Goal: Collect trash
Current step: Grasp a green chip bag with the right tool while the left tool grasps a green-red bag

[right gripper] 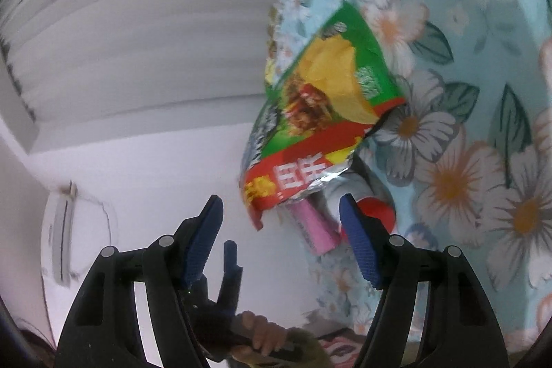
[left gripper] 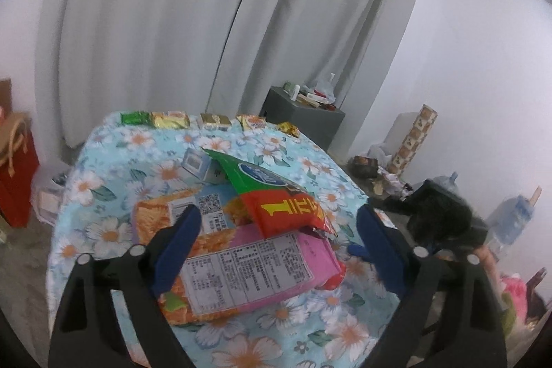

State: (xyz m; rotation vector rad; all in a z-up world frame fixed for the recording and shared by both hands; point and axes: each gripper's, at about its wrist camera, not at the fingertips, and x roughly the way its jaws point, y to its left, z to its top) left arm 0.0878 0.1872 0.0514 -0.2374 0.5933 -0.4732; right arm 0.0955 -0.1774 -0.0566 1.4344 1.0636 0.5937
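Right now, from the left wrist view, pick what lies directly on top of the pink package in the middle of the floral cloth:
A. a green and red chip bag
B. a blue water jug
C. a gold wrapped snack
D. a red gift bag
A: the green and red chip bag rests across the upper edge of the pink package on the floral cloth.

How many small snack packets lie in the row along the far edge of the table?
5: green packet, gold packet, gold packet, yellow packet, crumpled gold wrapper at the right end. Others may be hidden.
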